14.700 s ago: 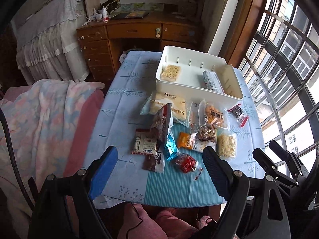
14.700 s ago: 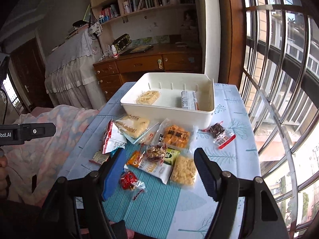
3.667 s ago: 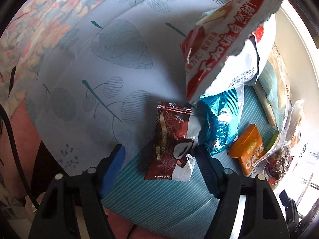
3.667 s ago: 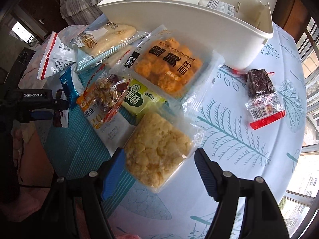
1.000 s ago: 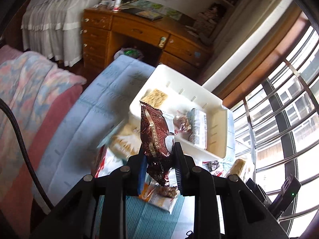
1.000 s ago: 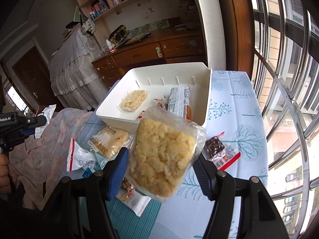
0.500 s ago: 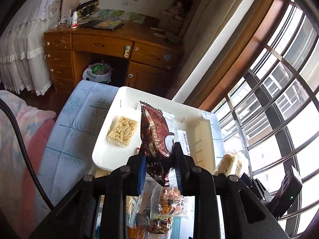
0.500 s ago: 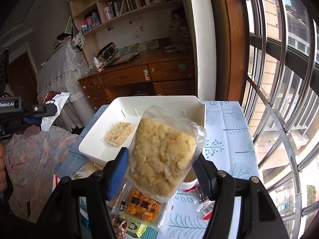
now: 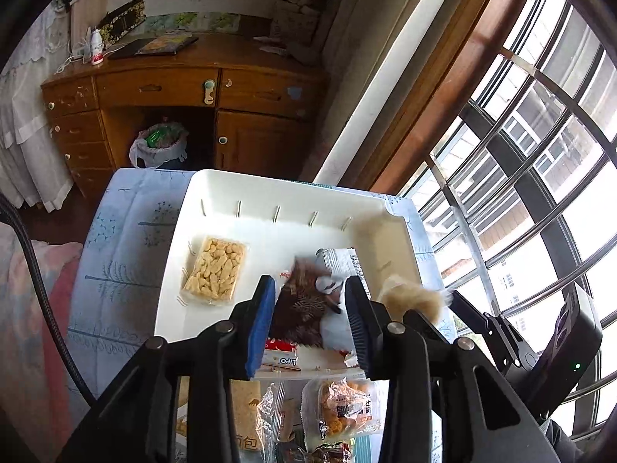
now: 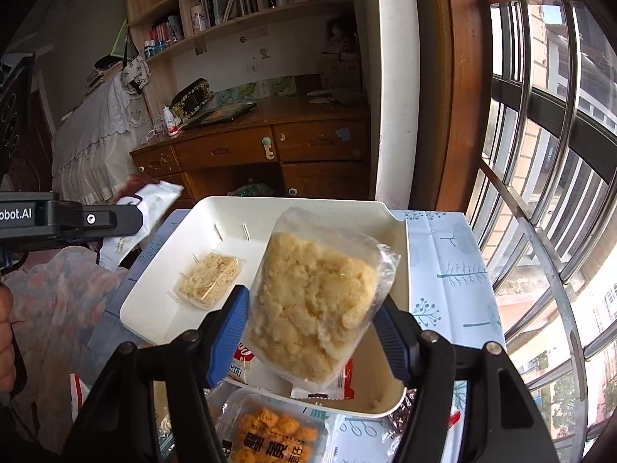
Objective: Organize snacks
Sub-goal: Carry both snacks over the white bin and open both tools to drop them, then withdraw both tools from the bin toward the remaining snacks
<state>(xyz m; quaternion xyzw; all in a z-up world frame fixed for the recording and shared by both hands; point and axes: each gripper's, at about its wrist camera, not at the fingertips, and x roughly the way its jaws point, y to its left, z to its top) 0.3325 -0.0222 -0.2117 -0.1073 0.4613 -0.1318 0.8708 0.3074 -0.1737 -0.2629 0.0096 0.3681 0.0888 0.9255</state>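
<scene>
My left gripper [image 9: 308, 314] hangs over the white bin [image 9: 285, 179]. Its jaws are opening. The brown snack packet [image 9: 300, 305] sits blurred between them, loose of the pads and low over the bin floor. My right gripper [image 10: 310, 332] is shut on a clear bag of pale yellow crumbly snack [image 10: 312, 301], held above the near right part of the white bin [image 10: 270, 202]. That bag [image 9: 412, 301] shows blurred at the right of the left wrist view. The left gripper [image 10: 69, 220] and the brown packet [image 10: 146, 208] show at the left of the right wrist view.
The bin holds a cracker pack [image 9: 216, 270], a silver packet [image 9: 343, 262] and a red-and-white pack [image 9: 281, 359]. Loose snacks such as an orange puff pack [image 10: 270, 436] lie before it on the blue tablecloth [image 9: 123, 250]. A wooden desk [image 9: 173, 85] stands behind, window bars [image 9: 540, 154] at right.
Both grippers have moved forward over the bin. The left jaws have parted and the brown packet has dropped lower between them. The right gripper still grips its bag.
</scene>
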